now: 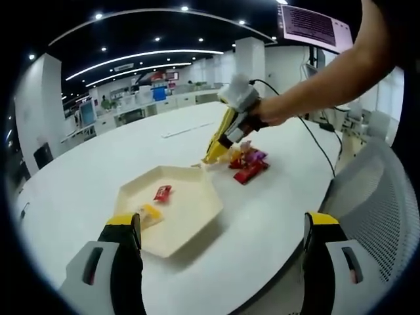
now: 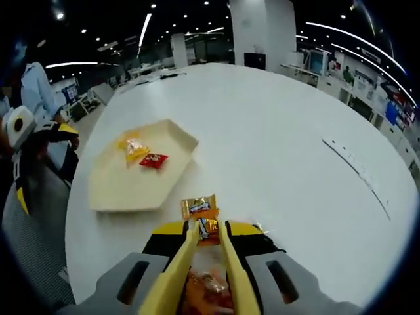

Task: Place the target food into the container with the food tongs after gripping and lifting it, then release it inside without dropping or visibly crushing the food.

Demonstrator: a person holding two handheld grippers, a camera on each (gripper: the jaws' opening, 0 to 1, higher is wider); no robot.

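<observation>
Between the tongs (image 2: 209, 259) that my right gripper (image 2: 209, 244) clamps, I see an orange snack packet (image 2: 201, 210) pinched above the table (image 2: 282, 144); my left gripper (image 1: 223, 230) stands released near the tray (image 1: 190, 216).

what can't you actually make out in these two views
- Whether the tongs pinch the orange packet: right gripper view, their tips cover it.
- Print on the red packet in the tray: too small.
- The snack pile: left gripper view, partly hidden by the right gripper.

White table (image 1: 275, 216) bears tray (image 1: 197, 216), perhaps snack packets (image 1: 249, 164).
</observation>
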